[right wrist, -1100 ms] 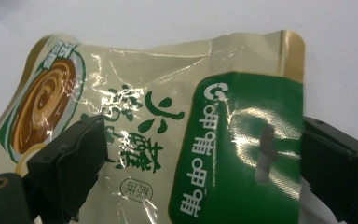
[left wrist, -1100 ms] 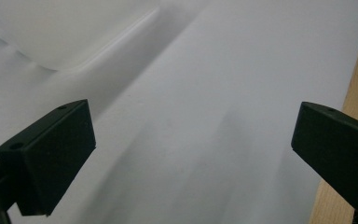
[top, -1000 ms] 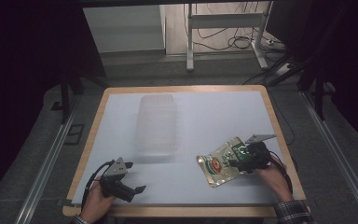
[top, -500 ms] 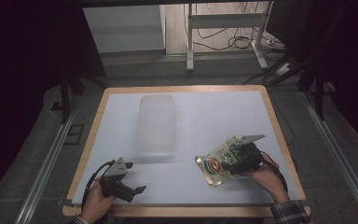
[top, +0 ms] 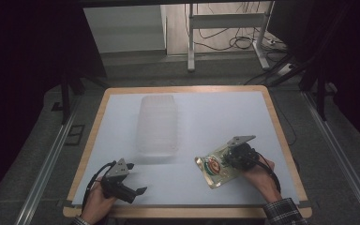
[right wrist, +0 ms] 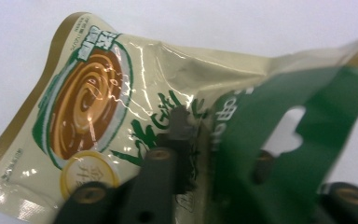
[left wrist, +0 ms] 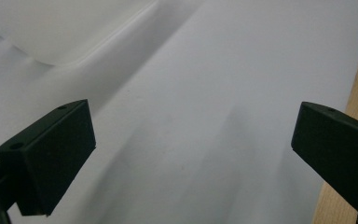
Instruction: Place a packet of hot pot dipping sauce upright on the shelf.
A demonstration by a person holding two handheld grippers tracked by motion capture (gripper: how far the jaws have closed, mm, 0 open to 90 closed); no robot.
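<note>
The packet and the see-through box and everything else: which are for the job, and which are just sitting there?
For the job:
packet, pinched by the right gripper, whose jaws have just been closing on it

Just sitting there:
clear box
left gripper, open, holding nothing
table

A person works at a white-topped table [top: 206,112] with a wooden rim, a gripper in each hand. The right gripper [top: 228,161], near the table's right front corner, has just closed its jaws on the green end of a snack packet [top: 214,166], whose other end rests on the white surface. The left gripper [top: 132,178] rests near the front left edge, jaws apart with nothing between them. A clear plastic container [top: 157,124] lies left of centre, well apart from the packet.
</note>
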